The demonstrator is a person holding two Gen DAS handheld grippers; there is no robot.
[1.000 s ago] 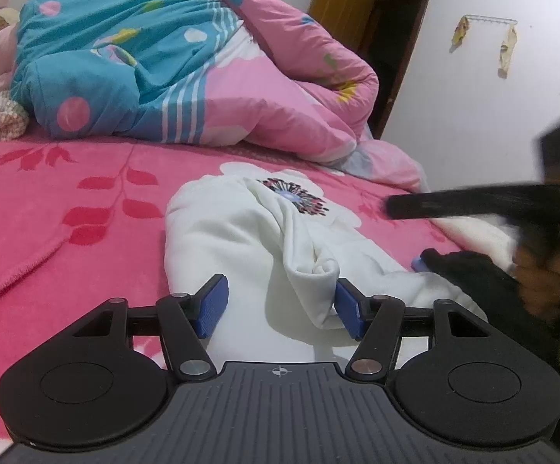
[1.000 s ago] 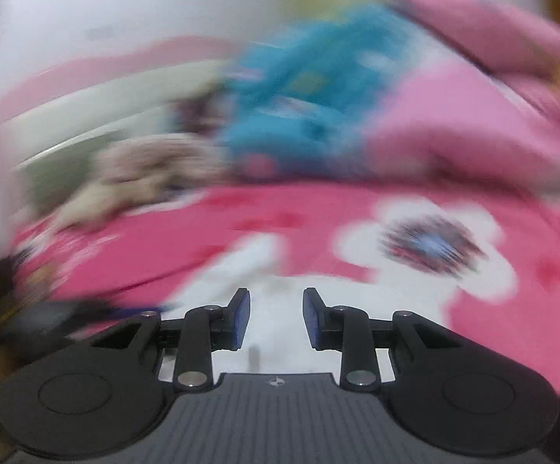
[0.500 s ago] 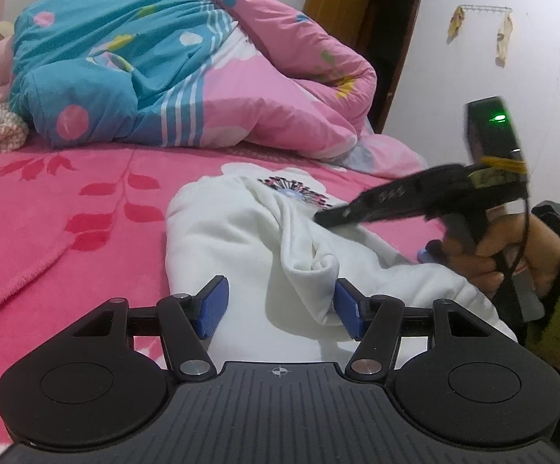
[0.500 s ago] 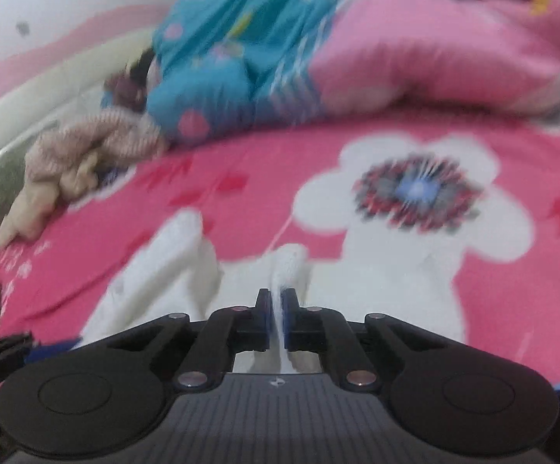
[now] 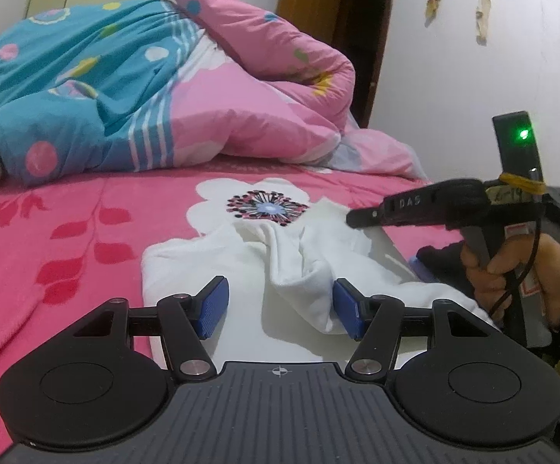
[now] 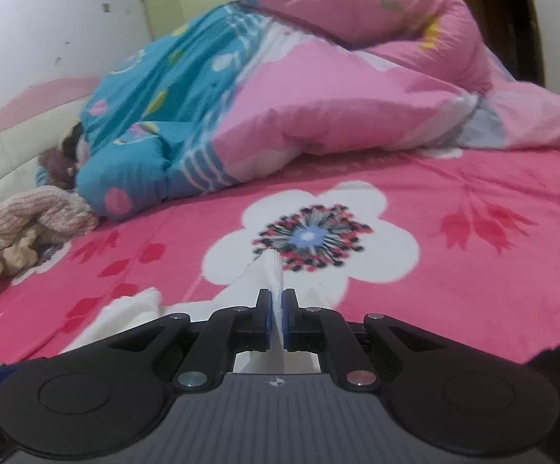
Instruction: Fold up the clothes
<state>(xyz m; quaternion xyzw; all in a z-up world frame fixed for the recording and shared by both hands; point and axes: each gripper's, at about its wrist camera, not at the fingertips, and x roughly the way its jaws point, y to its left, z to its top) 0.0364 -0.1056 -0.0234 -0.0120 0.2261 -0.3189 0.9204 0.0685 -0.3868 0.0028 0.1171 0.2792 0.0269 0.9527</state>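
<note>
A white garment (image 5: 241, 266) lies rumpled on the pink flowered bed sheet (image 5: 67, 232). My left gripper (image 5: 280, 305) is open just above it, with a bunched fold of the cloth against its right pad. My right gripper (image 6: 276, 315) is shut on a thin edge of the white garment (image 6: 270, 270), which stands up between its blue pads. In the left wrist view the right gripper's black body (image 5: 427, 203) reaches in from the right over the garment's far side, held by a person's hand (image 5: 512, 270).
A heaped pink and blue quilt (image 5: 144, 96) fills the back of the bed. A knitted pink cloth (image 6: 36, 216) lies at the far left. A dark doorway (image 5: 361, 38) and a white wall stand behind; dark cloth (image 5: 438, 255) lies by the bed's right edge.
My right gripper came in over the garment and shut on its edge, then lifted that edge a little. My left gripper stayed open in place.
</note>
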